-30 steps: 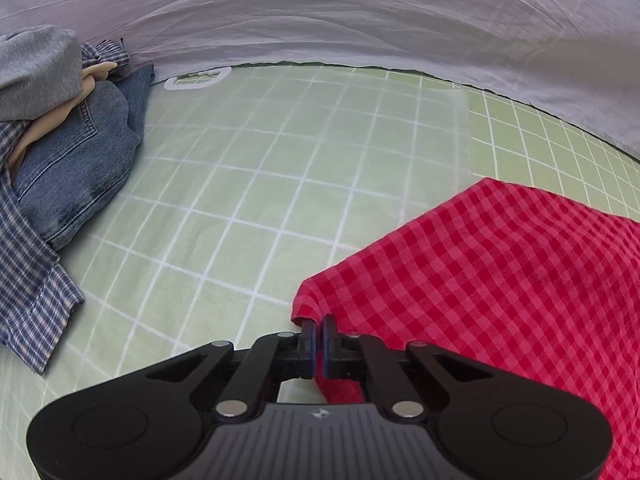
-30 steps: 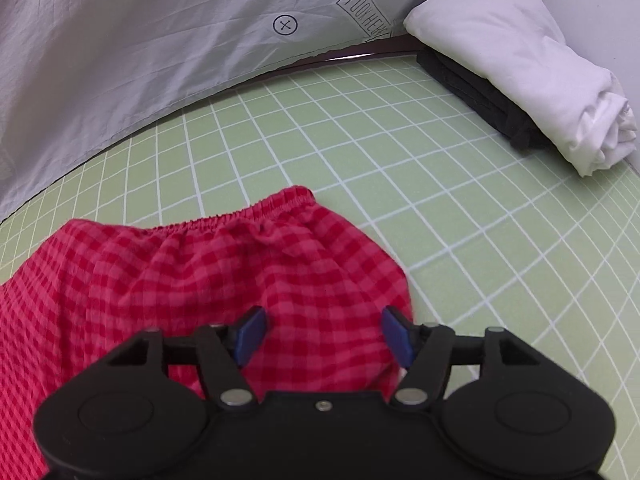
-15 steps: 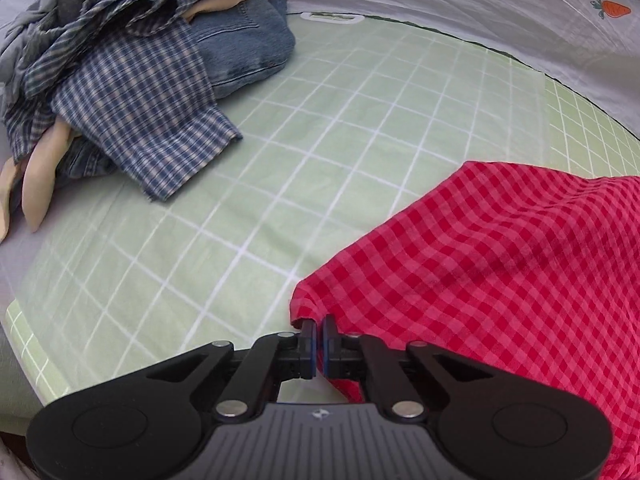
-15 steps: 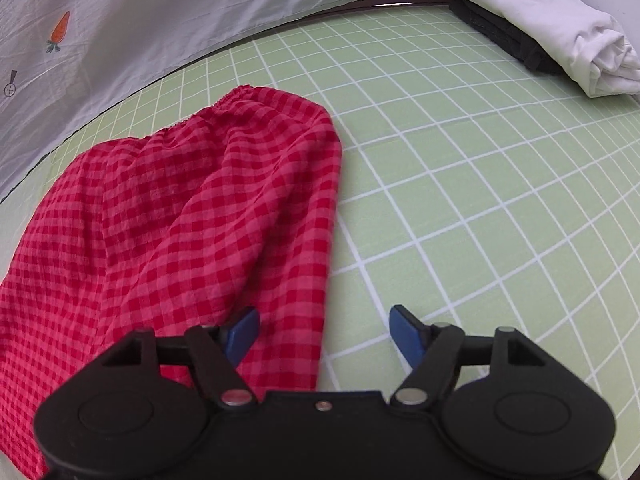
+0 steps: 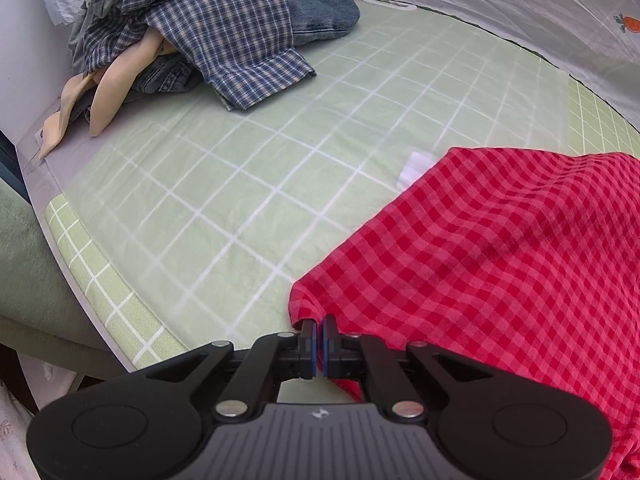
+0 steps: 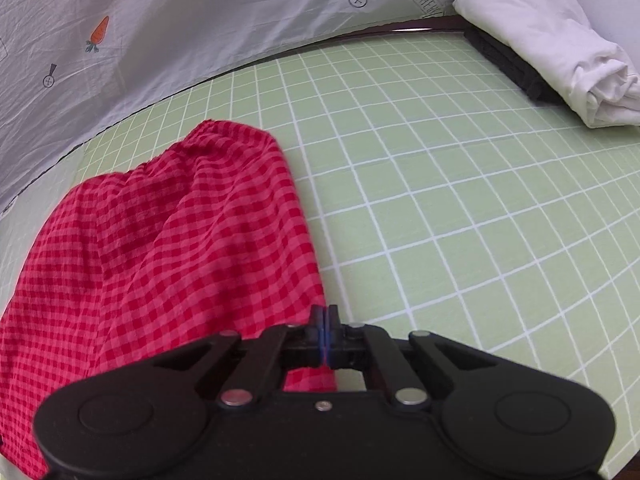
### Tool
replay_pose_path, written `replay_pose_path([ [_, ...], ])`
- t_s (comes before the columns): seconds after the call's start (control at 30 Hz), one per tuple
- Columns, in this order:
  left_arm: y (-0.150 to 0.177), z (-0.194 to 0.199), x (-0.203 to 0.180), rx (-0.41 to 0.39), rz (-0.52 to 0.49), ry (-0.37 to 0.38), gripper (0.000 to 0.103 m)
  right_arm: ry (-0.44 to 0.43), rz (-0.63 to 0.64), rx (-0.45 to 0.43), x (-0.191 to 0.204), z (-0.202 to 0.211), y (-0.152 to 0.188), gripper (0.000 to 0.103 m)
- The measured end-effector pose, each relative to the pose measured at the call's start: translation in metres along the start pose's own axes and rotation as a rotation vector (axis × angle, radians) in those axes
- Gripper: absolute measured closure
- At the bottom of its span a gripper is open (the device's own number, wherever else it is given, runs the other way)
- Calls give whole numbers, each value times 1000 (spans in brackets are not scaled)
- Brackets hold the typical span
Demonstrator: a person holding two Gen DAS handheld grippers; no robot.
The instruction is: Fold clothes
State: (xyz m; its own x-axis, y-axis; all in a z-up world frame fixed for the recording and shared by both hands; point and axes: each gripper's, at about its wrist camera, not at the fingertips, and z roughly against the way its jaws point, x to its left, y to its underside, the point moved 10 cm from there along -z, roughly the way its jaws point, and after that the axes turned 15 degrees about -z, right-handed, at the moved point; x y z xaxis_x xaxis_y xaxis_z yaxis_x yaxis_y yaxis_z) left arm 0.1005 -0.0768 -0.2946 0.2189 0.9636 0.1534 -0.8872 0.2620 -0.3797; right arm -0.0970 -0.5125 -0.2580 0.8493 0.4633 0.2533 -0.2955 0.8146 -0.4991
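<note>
A red checked garment (image 5: 500,264) lies spread on a green grid sheet (image 5: 248,184). My left gripper (image 5: 319,330) is shut on its near left corner. In the right wrist view the same red checked garment (image 6: 168,240) runs from its gathered waistband at the far end down to my right gripper (image 6: 325,320), which is shut on its near right edge. The cloth hangs a little lifted between the two grippers.
A pile of unfolded clothes (image 5: 216,28), blue plaid shirt, jeans and beige cloth, lies far left. A folded white garment on a black one (image 6: 560,44) sits at the far right. A grey printed sheet (image 6: 180,20) bounds the back. The bed edge (image 5: 80,256) is near left.
My right gripper drew back along the garment's right side and shut on its near edge. My left gripper, still shut on the corner, pulled back toward the bed's near left edge.
</note>
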Motion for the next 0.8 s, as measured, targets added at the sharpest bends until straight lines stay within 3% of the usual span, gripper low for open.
replay_pose_path([
  [0.27, 9, 4, -5, 2, -13, 1, 99, 104, -17, -97, -51, 16, -34, 103],
  [0.43, 11, 6, -4, 11, -17, 1, 95, 88, -35, -56, -56, 14, -15, 102],
  [0.73, -8, 24, 2, -28, -12, 19, 66, 48, 38, -11, -26, 6, 9, 98],
  [0.8, -17, 28, 3, -43, -16, 17, 64, 44, 36, -13, -23, 3, 6, 91],
])
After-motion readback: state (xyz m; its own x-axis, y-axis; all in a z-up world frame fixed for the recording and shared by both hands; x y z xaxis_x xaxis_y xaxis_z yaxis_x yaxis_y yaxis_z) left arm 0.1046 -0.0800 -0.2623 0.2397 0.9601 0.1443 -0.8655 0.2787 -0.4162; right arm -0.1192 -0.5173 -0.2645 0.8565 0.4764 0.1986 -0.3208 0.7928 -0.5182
